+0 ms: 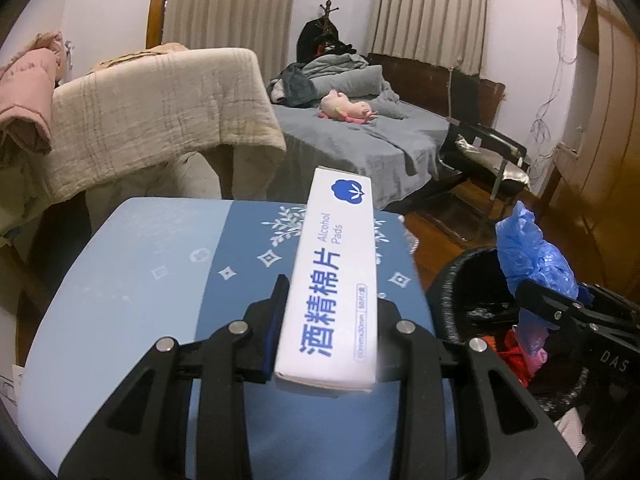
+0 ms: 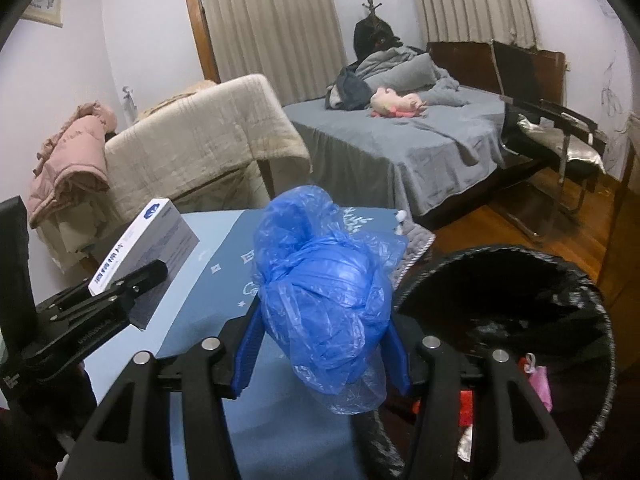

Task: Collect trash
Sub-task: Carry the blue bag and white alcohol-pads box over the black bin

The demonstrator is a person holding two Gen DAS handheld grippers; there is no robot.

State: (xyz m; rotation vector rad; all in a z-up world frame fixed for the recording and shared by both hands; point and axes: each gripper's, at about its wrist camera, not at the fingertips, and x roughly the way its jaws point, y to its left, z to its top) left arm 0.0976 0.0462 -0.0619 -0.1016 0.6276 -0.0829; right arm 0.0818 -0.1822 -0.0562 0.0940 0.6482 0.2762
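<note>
Fingers on both grippers loaded: right gripper (image 2: 320, 344) pinching a knotted blue plastic bag (image 2: 324, 304), left gripper (image 1: 328, 336) pinching a white alcohol-pad box (image 1: 334, 280) lengthwise, flanks against the pads

Largest first
- bin (image 2: 600, 340), black-lined, at 4 o'clock of the blue surface (image 2: 192, 320) in the right view; both loads carried raised off the surface, likely so they clear the rim before the drop
- bag gripped at its tied waist, loose bulk spilling above and below the fingers; soft, should hold without slipping
- box clamped near its back end, far end pointing to 12 o'clock; stiff card, little crush

View differences
- right wrist: nearly the whole bin mouth, red and pink scraps inside; box seen side-on at 9 o'clock
- left wrist: box label legible, only a slice of bin at 4 o'clock
</note>
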